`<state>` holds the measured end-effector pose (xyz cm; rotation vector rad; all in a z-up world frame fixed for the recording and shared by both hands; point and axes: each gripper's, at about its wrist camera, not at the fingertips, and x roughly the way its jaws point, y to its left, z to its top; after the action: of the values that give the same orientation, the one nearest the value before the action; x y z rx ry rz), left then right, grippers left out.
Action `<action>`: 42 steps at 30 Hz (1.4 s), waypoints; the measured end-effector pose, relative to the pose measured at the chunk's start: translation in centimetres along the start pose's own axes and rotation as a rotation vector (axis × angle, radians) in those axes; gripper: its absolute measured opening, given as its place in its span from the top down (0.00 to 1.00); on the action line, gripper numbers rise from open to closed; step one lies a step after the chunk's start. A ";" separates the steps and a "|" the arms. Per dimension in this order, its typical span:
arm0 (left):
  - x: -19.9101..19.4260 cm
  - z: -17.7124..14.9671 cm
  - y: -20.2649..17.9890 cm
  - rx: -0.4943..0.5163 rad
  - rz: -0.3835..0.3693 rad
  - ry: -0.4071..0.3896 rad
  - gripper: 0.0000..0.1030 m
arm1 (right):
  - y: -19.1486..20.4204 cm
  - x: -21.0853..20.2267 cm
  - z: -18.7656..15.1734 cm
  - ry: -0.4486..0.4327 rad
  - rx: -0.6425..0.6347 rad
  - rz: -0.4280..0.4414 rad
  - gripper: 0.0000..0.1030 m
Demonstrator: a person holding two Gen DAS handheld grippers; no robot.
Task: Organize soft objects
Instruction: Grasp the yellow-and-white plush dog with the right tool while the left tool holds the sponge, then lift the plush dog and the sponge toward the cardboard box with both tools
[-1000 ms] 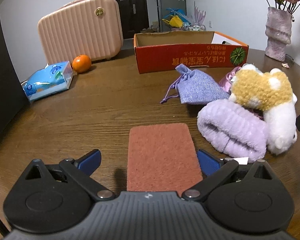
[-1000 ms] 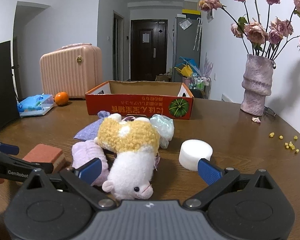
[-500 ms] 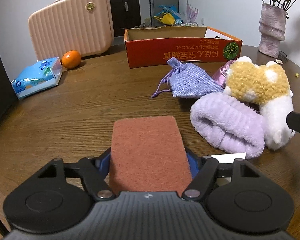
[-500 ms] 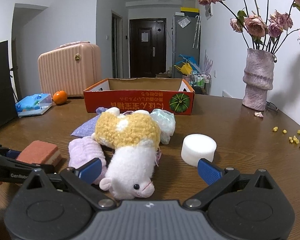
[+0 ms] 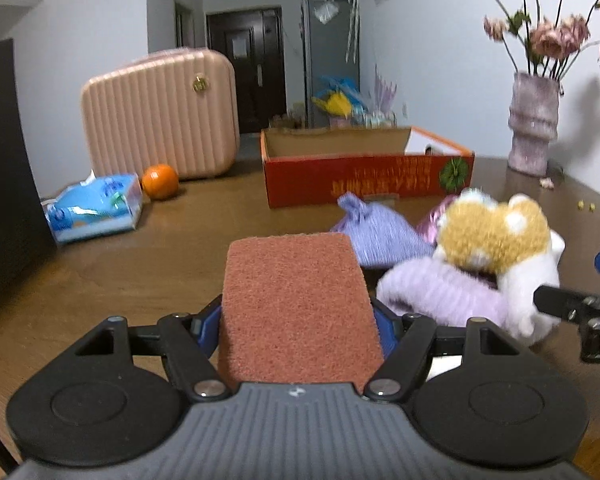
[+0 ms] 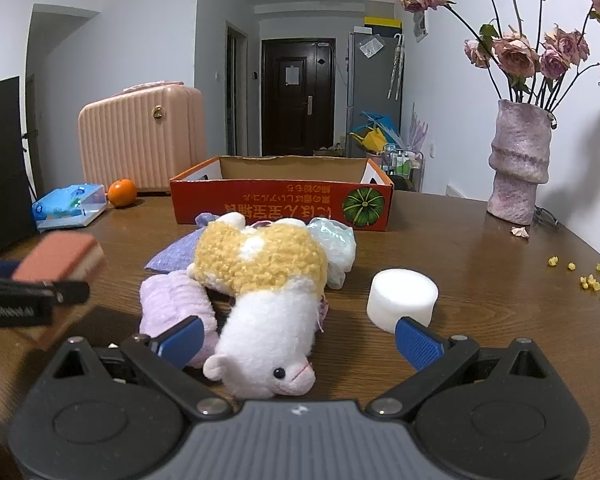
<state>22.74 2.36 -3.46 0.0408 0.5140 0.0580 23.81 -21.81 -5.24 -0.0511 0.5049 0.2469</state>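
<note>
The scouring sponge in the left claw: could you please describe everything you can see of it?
The scouring sponge is a rounded rectangle with a coarse reddish-brown scrub face over a pale foam layer. The left claw is shut on its long sides, blue pads pressing in, holding it lifted clear of the wooden table, scrub face up, touching nothing else.

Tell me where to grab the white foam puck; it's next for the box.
Grip the puck across its round side wall, coming from above with the open right tongs. It stands flat on the table, apart from the plush, so both sides are free.
</note>
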 end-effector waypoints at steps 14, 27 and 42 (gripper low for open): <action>-1.7 0.0 0.2 -0.002 0.010 -0.084 0.30 | 1.4 2.8 1.5 0.063 -0.061 -0.039 0.08; -2.1 -0.1 0.1 -0.003 0.005 -0.108 0.30 | 1.1 4.7 0.5 0.097 -0.005 0.012 0.32; -2.0 -0.1 0.3 0.000 0.007 -0.106 0.30 | 0.6 3.0 0.2 0.049 0.044 0.039 0.56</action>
<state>20.92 2.49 -2.58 0.0453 0.4075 0.0624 26.33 -20.56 -6.49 -0.0048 0.5606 0.2729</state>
